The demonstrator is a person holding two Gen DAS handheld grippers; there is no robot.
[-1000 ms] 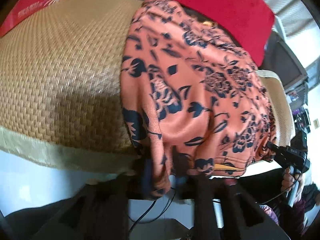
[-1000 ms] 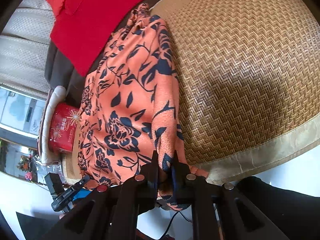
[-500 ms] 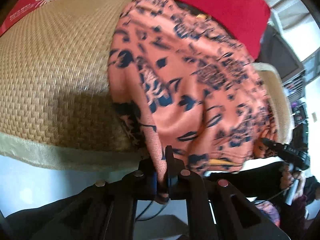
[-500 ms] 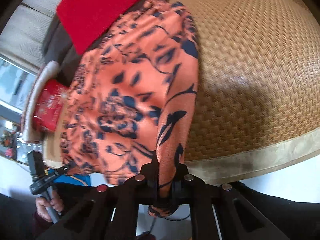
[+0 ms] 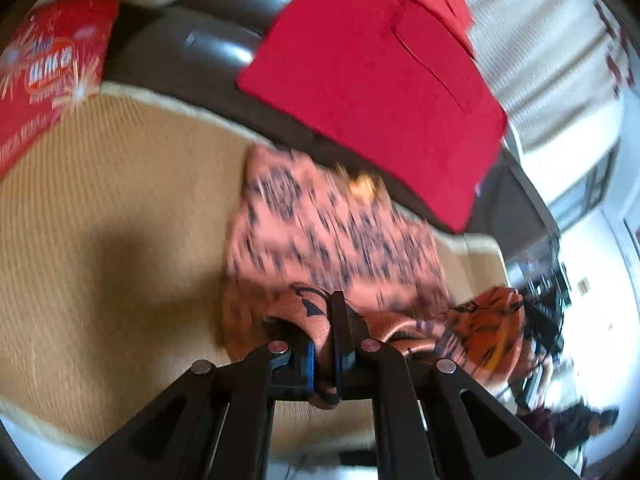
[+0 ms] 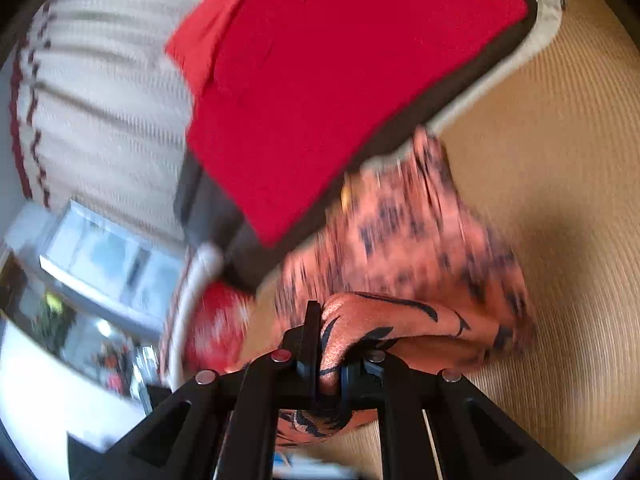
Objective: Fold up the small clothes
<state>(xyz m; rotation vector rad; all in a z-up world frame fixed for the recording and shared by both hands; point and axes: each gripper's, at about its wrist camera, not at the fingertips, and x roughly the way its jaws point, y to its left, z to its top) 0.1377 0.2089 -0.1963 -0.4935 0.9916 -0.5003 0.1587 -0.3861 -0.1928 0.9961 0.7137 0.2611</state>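
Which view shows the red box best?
The left wrist view: the red box is large at upper left, its print partly legible. The right wrist view shows only a blurred red patch at lower left.

A home living room: dark leather sofa (image 5: 208, 46), woven seat mat (image 5: 100, 208), curtained window (image 6: 100, 92).

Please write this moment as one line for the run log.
phase: folding | left claw: shut on floral garment | right claw: shut on floral garment | surface: woven mat | image: motion-blurred
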